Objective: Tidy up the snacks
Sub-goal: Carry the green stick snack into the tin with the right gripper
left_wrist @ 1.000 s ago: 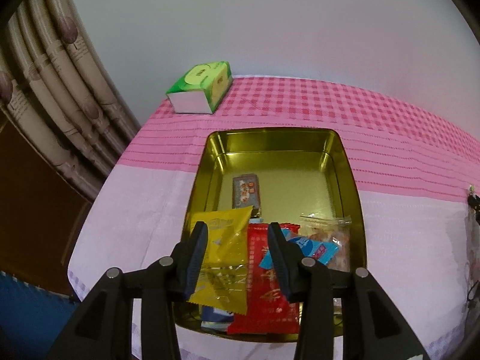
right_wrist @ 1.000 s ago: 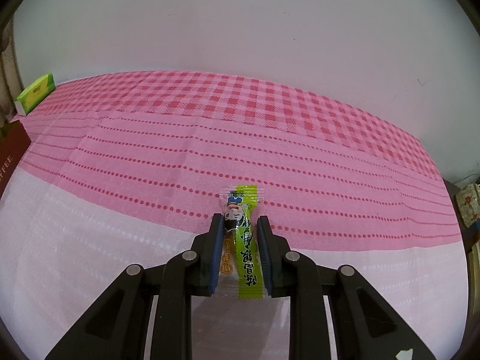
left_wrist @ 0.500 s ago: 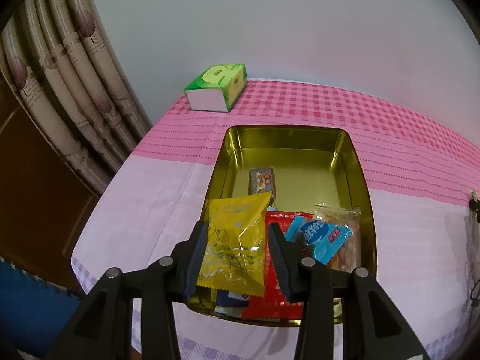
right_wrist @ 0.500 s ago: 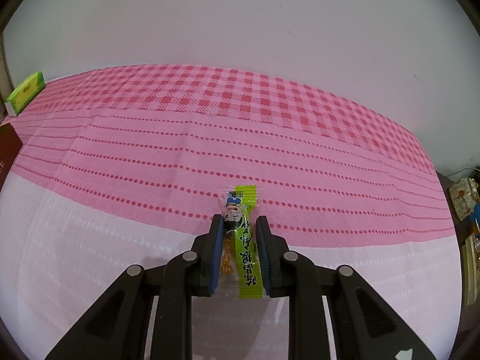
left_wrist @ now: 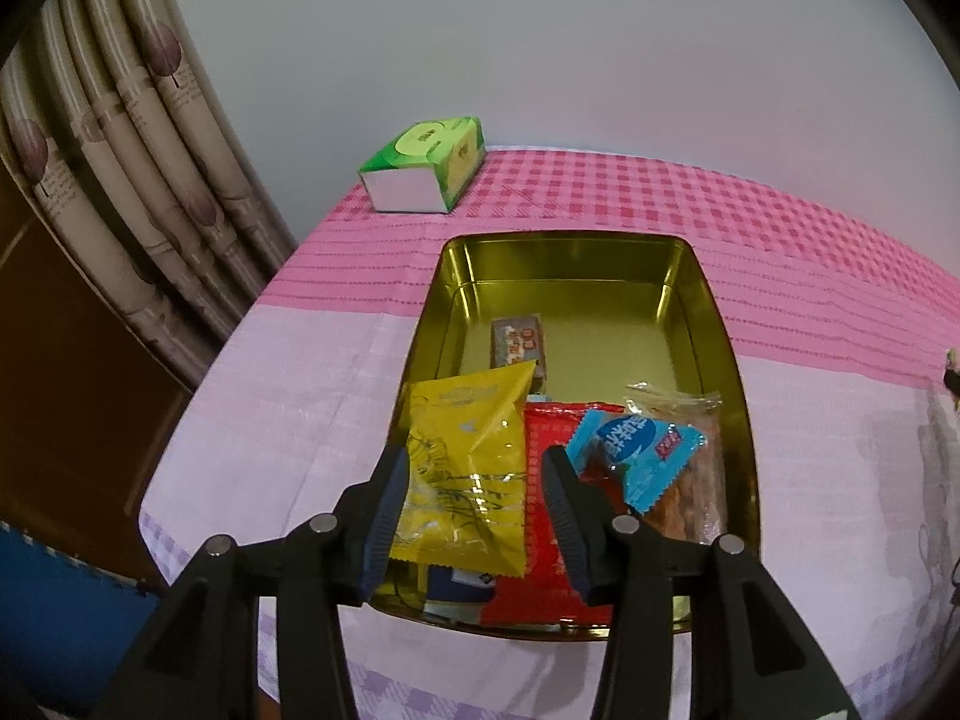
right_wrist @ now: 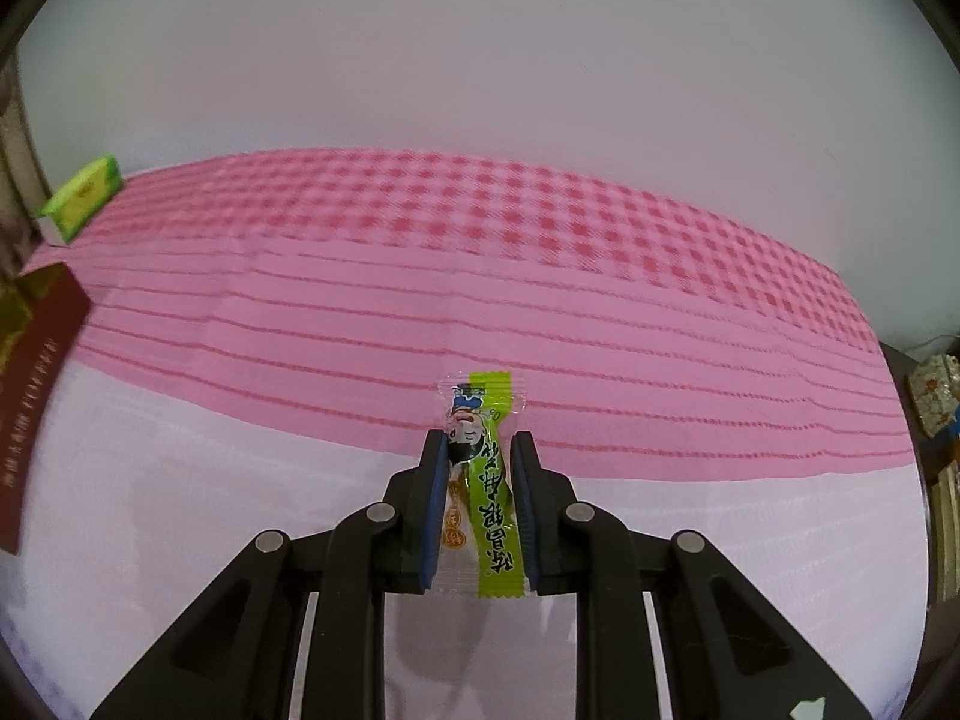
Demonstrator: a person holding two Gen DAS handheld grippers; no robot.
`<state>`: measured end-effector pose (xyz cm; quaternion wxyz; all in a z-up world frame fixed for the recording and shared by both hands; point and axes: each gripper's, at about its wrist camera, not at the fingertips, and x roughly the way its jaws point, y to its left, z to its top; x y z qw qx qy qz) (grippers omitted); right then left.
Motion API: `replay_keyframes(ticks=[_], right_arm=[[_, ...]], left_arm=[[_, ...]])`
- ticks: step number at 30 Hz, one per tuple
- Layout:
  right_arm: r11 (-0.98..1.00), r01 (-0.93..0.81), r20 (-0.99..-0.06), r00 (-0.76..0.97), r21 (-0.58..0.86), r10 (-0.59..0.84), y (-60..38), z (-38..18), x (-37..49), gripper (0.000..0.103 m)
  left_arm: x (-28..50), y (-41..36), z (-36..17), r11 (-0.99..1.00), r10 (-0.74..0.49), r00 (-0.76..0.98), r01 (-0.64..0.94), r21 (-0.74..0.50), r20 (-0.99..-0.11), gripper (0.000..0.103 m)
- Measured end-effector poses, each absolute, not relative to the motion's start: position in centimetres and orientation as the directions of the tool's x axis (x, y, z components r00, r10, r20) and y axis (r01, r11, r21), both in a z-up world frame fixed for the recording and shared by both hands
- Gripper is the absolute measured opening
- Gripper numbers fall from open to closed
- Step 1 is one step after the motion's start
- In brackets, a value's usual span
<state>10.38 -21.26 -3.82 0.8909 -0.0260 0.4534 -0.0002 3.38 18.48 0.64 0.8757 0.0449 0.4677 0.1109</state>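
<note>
A gold metal tin (left_wrist: 576, 276) sits on the pink cloth and holds a red packet (left_wrist: 543, 516), a blue packet (left_wrist: 636, 462), a clear bag of orange snacks (left_wrist: 690, 480) and a small grey packet (left_wrist: 519, 342). My left gripper (left_wrist: 474, 468) is above the tin's near end, shut on a yellow snack packet (left_wrist: 465, 480). My right gripper (right_wrist: 477, 450) is shut on a green stick snack (right_wrist: 480, 480), held above the tablecloth (right_wrist: 480, 276). The tin's red outer side (right_wrist: 36, 372) shows at the left edge of the right wrist view.
A green tissue box (left_wrist: 426, 165) stands at the table's back left corner, also seen in the right wrist view (right_wrist: 81, 198). Curtains (left_wrist: 120, 138) hang left of the table. A small black item (left_wrist: 951, 378) lies at the right edge. A wall stands behind.
The left gripper with the yellow packet has risen and drawn back over the tin's near end. The right gripper has lifted the green snack and shifted left; the tin's side has come into view.
</note>
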Motion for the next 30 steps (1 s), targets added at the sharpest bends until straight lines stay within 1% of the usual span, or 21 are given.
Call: replay_keyframes(ticks=[2,15,21,30], right_arm=[[0.998,-0.045,-0.802,0.597,-0.034,-0.001,-20.1,-3.1,10.2,0.019],[0.966,-0.242,-0.774,0.592,0.094,0.224,-9.9,1.7,9.3,0.019],[0.941,-0.318,-0.764,0.578,0.114,0.288,-5.6,3.1,8.8,0.019],[0.896,-0.417,-0.755,0.536,0.153,0.379,0.4,4.2,8.7,0.019]], left_arm=[[3.4,18.5,0.5,0.971,0.239,0.534,-0.154,0.185,-0.811,0.056],[3.3,19.5,0.6,0.973,0.218,0.522,-0.186,0.139,-0.825,0.057],[3.0,19.9,0.5,0.968,0.235,0.515,-0.198,0.153,-0.825,0.058],[1.9,22.1,0.6,0.952,0.273,0.497,-0.262,0.157,-0.824,0.058]])
